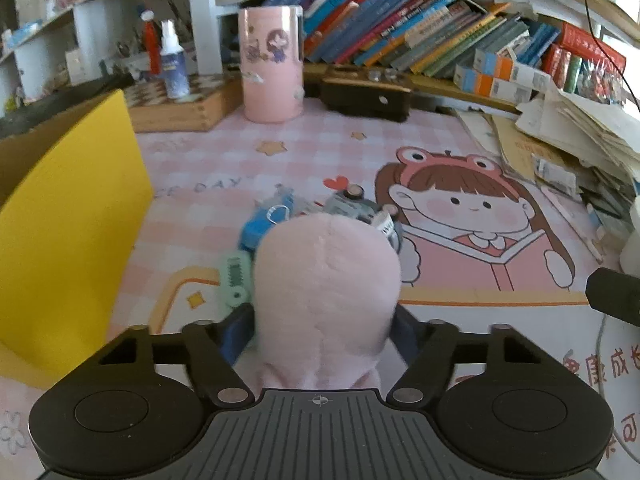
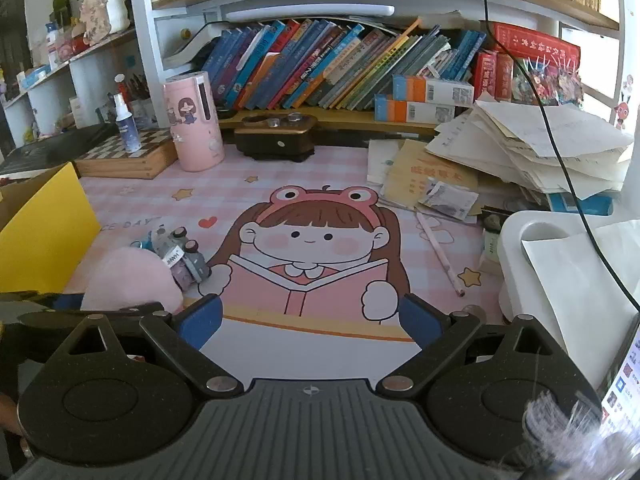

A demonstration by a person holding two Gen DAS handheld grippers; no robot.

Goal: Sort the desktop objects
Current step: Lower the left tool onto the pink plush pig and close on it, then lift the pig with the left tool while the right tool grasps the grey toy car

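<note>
Pink and soft, the plush toy (image 1: 326,300) lies on the desk mat (image 1: 320,152) between the blue pads of the left gripper (image 1: 322,336), which press its flanks. Its long axis runs away from that camera, rounded end towards the bookshelf (image 1: 400,32). Just beyond that end lie a small heap of washi tape rolls (image 1: 360,204), a blue clip (image 1: 260,228) and a green comb (image 1: 236,276); a yellow box (image 1: 68,216) stands beside them. The right gripper (image 2: 310,324) hovers with its jaws apart and empty above the mat's cartoon girl. A pencil (image 2: 438,252) and a paper stack (image 2: 540,148) lie near its right side.
</note>
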